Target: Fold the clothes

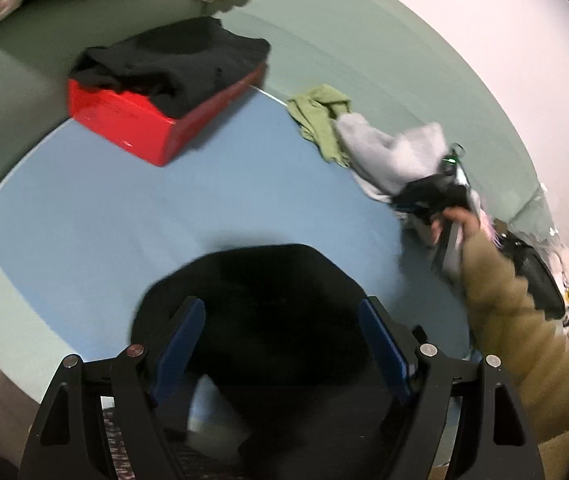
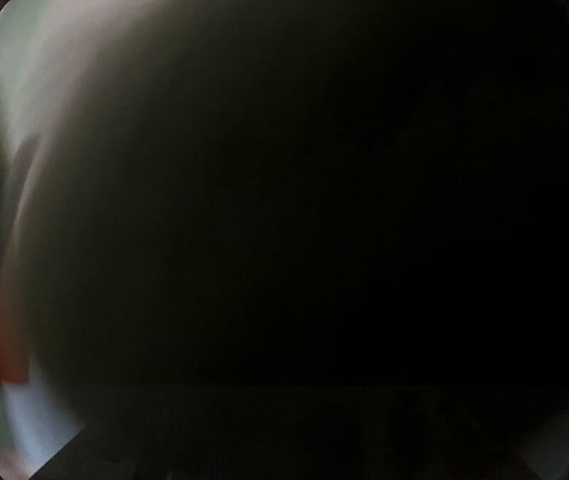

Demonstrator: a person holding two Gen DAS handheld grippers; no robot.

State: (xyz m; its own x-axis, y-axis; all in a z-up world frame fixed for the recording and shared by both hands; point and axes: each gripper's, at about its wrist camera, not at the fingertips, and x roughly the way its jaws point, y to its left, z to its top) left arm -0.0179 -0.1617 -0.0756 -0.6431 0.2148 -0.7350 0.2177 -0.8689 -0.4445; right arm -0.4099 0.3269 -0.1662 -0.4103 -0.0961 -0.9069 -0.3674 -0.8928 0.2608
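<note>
The left gripper [image 1: 282, 344] stands wide open over a black garment [image 1: 260, 312] that lies bunched on the blue sheet [image 1: 124, 208] just ahead of its fingers, which do not pinch the cloth. Off to its right, the right gripper [image 1: 440, 196] reaches into a heap of grey clothes [image 1: 392, 152]; its own view is smothered in dark, so it seems pressed into fabric, jaws drawn nearly together, though on what I cannot tell. Further ahead to the left sits a red box [image 1: 132, 120] with folded black clothes [image 1: 172, 64] on top. The step looks like fetching the next piece. Next, an edge of the black garment needs a firm pinch.
</note>
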